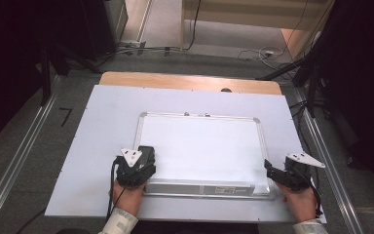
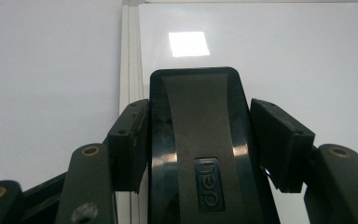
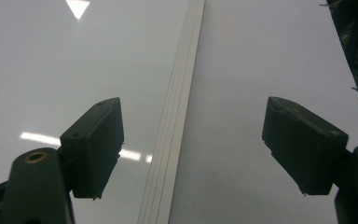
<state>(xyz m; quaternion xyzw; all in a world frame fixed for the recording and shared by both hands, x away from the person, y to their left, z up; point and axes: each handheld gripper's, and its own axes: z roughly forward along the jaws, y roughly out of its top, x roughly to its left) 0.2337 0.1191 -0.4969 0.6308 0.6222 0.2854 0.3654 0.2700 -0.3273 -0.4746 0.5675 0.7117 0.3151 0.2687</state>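
You are holding the black eraser (image 2: 193,140) over the whiteboard's (image 1: 199,146) near-left corner, with the left tongs (image 1: 137,165) pinching its sides. The right tongs (image 3: 191,149) are hanging spread above the board's right frame edge. Next, probably wiping: keep the eraser flat. The board is lying on a white-covered desk (image 1: 102,126); cables are trailing across the grey floor (image 1: 209,58).

A pale sheet (image 1: 102,146) covers most of the surface (image 1: 175,80), whose wooden far edge stays bare. Grey carpet floor (image 1: 44,146) lies on both sides, crossed by a metal rail (image 1: 19,161) on the left and another rail (image 1: 328,165) on the right. Cables (image 1: 258,52) trail across the floor beyond the surface, near a pale wooden panel (image 1: 253,12).
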